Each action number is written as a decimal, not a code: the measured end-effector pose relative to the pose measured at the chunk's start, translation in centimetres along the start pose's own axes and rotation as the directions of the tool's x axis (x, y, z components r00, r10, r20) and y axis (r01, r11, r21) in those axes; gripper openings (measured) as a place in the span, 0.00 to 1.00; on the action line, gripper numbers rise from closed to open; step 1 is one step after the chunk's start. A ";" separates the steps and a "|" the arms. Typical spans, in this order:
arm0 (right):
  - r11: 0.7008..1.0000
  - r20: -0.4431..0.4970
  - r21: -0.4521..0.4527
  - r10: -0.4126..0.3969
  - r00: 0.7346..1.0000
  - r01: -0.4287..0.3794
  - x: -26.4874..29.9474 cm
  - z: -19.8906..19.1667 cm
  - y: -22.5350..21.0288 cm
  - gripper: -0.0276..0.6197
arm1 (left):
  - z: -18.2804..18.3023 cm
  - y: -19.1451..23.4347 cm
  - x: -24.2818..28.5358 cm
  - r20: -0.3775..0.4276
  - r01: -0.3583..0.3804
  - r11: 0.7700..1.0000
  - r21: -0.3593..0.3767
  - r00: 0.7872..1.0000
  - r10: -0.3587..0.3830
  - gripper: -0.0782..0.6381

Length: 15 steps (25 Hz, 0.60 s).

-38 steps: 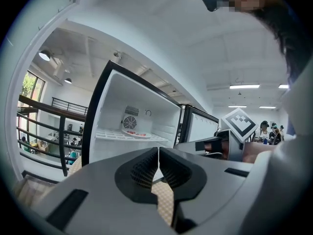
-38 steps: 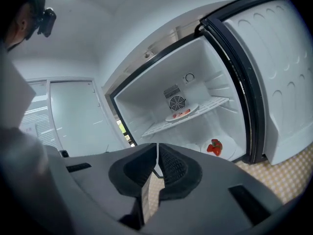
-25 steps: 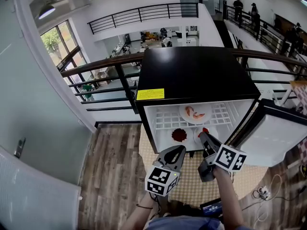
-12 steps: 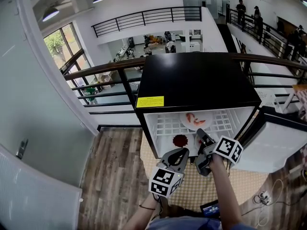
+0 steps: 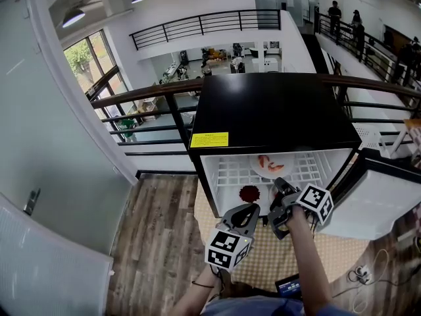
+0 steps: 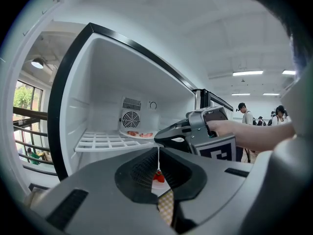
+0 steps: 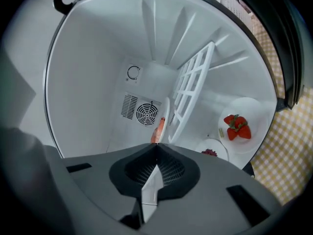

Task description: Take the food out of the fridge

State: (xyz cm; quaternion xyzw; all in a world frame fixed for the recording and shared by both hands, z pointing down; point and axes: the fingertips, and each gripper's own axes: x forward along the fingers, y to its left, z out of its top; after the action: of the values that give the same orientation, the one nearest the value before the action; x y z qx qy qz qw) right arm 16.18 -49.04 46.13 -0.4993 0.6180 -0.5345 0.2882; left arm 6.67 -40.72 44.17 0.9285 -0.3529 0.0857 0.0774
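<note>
Seemingly three food plates (image 7: 250, 112), one fridge (image 5: 276, 110)

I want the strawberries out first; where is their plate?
In the right gripper view, at the right: the strawberry plate sits on the fridge's floor below the wire shelf, next to the smaller plate of dark red food.

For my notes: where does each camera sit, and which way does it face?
Head view: on the head, steeply down at open fridge; forearms, left gripper, right gripper.
Left gripper view: on left gripper, into the fridge; own shut jaws, right gripper.
Right gripper view: on right gripper, rolled, into the fridge; own shut jaws.
Shared: shelf plate.
</note>
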 end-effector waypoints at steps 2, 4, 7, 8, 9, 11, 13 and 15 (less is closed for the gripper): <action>1.000 0.005 0.017 0.003 1.000 -0.003 0.0 0.0 0.0 0.07 | 0.0 0.1 -0.1 -0.001 -0.001 1.000 0.001 1.000 0.001 0.13; 1.000 0.004 0.026 0.004 1.000 -0.004 -0.1 -0.1 0.0 0.07 | 0.0 0.1 -0.3 -0.001 -0.003 1.000 0.000 1.000 0.003 0.13; 0.999 0.008 0.043 -0.006 1.000 0.006 -0.3 0.0 -0.1 0.07 | -0.1 0.1 -0.3 -0.001 -0.004 1.000 -0.002 1.000 0.004 0.13; 0.998 0.010 0.061 -0.014 1.000 0.013 -0.3 0.0 -0.2 0.07 | -0.2 0.1 -0.3 0.000 -0.003 1.000 -0.001 1.000 0.003 0.13; 0.996 0.011 0.088 -0.018 1.000 0.017 -0.3 0.1 -0.2 0.07 | -0.2 0.0 -0.3 0.001 -0.002 1.000 -0.001 1.000 0.002 0.13; 0.988 0.008 0.154 -0.020 1.000 0.018 -0.2 0.0 -0.2 0.07 | -0.1 0.0 -0.4 0.000 -0.001 1.000 -0.001 1.000 0.001 0.13; 0.979 0.011 0.205 -0.024 1.000 0.021 0.0 0.0 -0.2 0.07 | -0.1 0.0 -0.5 0.001 0.000 1.000 -0.002 1.000 0.000 0.13; 0.974 0.016 0.225 -0.039 0.999 0.035 0.0 0.0 -0.1 0.07 | 0.0 -0.1 -0.6 0.003 0.001 1.000 -0.002 1.000 -0.001 0.13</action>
State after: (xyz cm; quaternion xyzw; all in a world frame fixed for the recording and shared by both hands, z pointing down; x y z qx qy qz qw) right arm 16.20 -49.07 46.20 -0.4803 0.5414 -0.6011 0.3391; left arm 6.32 -40.25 44.09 0.9288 -0.3525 0.0842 0.0778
